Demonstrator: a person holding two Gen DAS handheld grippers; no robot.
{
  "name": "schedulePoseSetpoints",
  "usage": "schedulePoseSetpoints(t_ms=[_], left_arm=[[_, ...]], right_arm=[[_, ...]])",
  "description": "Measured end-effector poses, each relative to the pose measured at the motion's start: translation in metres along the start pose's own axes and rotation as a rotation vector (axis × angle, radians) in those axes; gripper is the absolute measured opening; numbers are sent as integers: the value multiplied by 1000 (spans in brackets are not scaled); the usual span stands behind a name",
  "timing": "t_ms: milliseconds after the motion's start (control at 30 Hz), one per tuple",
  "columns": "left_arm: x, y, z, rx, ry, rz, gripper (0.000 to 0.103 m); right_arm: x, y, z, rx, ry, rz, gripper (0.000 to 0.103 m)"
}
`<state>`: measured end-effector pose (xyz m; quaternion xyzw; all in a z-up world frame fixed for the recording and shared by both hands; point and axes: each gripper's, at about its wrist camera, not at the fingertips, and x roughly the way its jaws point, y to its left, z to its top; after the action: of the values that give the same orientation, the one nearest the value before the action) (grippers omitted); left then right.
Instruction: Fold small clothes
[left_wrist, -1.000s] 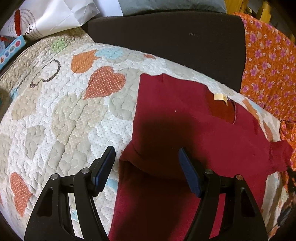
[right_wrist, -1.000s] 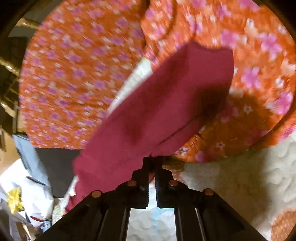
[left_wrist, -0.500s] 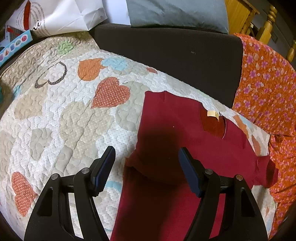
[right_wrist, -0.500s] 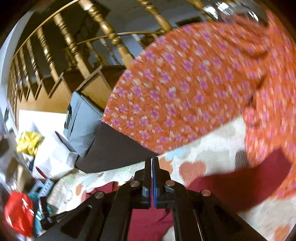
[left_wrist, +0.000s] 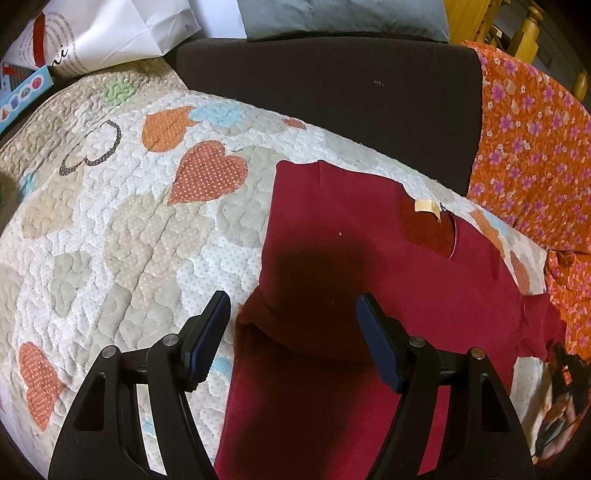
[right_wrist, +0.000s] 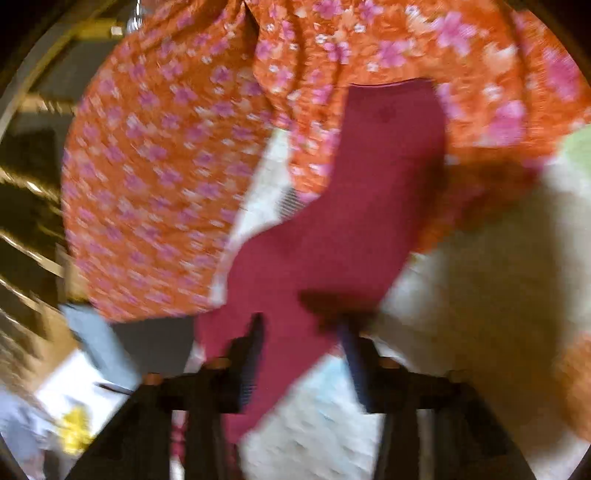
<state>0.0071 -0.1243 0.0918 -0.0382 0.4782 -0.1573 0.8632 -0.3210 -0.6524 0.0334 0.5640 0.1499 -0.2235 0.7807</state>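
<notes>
With the dark red shirt (left_wrist: 369, 295) lying flat on the heart quilt (left_wrist: 129, 221), its left sleeve folded in, the empty left gripper (left_wrist: 291, 325) hangs spread above, while the right gripper (right_wrist: 303, 354), fingers parted, should pinch the sleeve (right_wrist: 369, 192) stretching toward 12 o'clock and fold it inward squarely.

Light: warm, indoor, fairly dim | Shadow: dark patch on red shirt (left_wrist: 369, 295) | Left view: sharp | Right view: motion-blurred | Edges: fisheye-curved, black corners
</notes>
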Motion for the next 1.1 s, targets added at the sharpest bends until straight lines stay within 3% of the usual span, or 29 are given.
schedulePoseSetpoints(t_ms=[33,100,267,367,433,467,500,533,633,667,733,767,800,867,933,1100], left_arm=[[-1,1,1,-2,-3,-3,71],[-6,6,3,-18,-13,-12,71],[-15,17,11,-67,-35,-35,71],[-18,17,10,-67,-31,-45,71],[-19,14,9,-53,-35,-44,71],[-19,14,8,-47,-34,-42,71],[-19,13,8,-44,-34,-39,71],[-18,13,7,-44,-33,-38,71],[-11,11,7,-43,-19,-21,71],[-9,10,6,-42,-13,-17,71],[-6,8,5,-35,-4,-17,71],[-6,7,5,-28,-1,-18,71],[-6,6,5,-25,-1,-20,71],[-11,10,6,-36,-12,-29,71],[-15,15,10,-58,-26,-38,71],[-25,34,17,-133,-43,-88,71]], right_arm=[[-2,13,0,-28,-4,-22,2],[-11,42,0,-103,-6,23,1],[-27,159,-22,-475,8,51,1],[-38,165,-30,-462,0,11,2],[-42,140,-33,-419,-14,-57,12],[-39,120,-35,-394,-12,-132,36],[-34,103,-34,-361,0,-181,51],[-25,74,-32,-279,43,-228,51],[-5,17,-26,-89,92,-248,51],[-1,6,-24,-54,83,-234,49],[-1,-6,-13,8,-7,-112,49],[1,-7,-9,18,-9,-79,37],[3,-6,-6,21,1,-65,12],[-3,9,-4,-4,2,-50,9],[-15,45,-7,-109,-12,17,4],[-17,186,-54,-470,66,188,4]])
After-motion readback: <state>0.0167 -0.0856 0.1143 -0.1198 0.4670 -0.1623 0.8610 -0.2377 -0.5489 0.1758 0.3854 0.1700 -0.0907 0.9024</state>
